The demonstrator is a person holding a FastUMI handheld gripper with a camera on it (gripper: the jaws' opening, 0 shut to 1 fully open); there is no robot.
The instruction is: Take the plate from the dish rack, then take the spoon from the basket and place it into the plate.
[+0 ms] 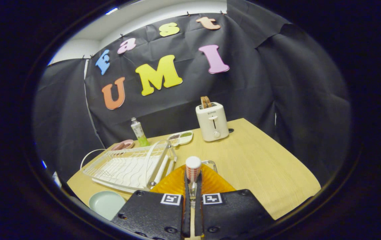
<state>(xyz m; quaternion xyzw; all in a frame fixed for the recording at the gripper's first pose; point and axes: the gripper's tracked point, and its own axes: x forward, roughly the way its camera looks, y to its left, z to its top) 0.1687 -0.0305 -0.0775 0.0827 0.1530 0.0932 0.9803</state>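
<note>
Clearly gripper (193, 186) clamping spoon (193, 168), orange basket (210, 181) beneath, toaster (212, 121) lettering unreadable

Small dark word on the front of the white toaster (212, 121), too tiny to read, 2 black-and-white square code tags on the gripper (193, 178), its fingers closed tight on the spoon (193, 165), print on the tube (139, 132) too blurry.

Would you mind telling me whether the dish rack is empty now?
Empty: the dish rack shows bare white wires with no dish standing in it. The plate lies on the table beside it, while the gripper is shut on the spoon.
</note>
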